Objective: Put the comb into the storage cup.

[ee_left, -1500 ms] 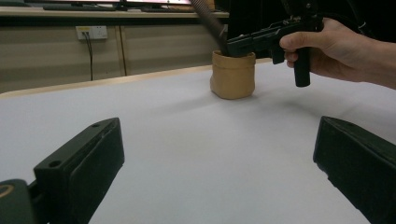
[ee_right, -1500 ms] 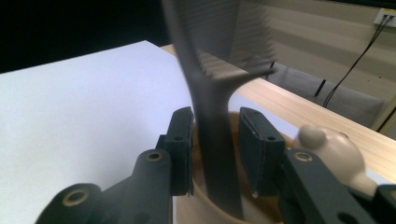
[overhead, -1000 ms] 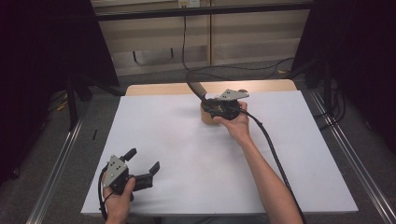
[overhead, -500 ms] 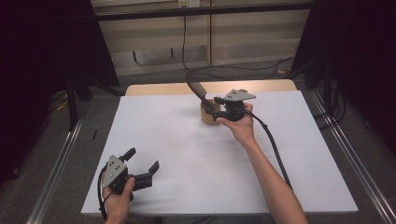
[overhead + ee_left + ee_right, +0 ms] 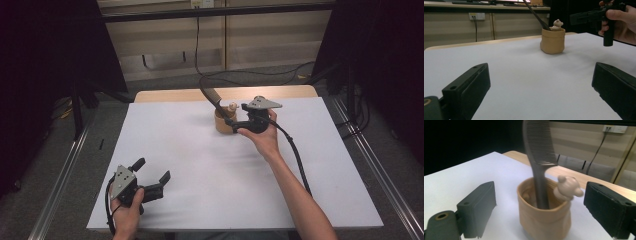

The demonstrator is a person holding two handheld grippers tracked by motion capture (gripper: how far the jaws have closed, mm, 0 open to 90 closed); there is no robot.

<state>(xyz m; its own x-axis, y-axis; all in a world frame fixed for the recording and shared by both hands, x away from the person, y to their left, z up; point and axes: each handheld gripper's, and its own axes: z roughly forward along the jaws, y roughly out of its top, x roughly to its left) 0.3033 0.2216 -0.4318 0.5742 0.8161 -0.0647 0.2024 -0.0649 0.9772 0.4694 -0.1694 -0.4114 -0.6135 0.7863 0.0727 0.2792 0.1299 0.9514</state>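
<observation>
From the high view, the comb stands in the tan cup near the far side of the white tabletop. My right gripper sits right beside the cup, and its jaws have just been opening with nothing pinched. I think the comb job is done; I only need to pull away. My left gripper rests spread wide and holds nothing.

The left gripper view shows the cup from the side, with a little bear on its rim.

The right gripper view shows the comb's fine teeth up close, and the cup between my spread jaws.
</observation>
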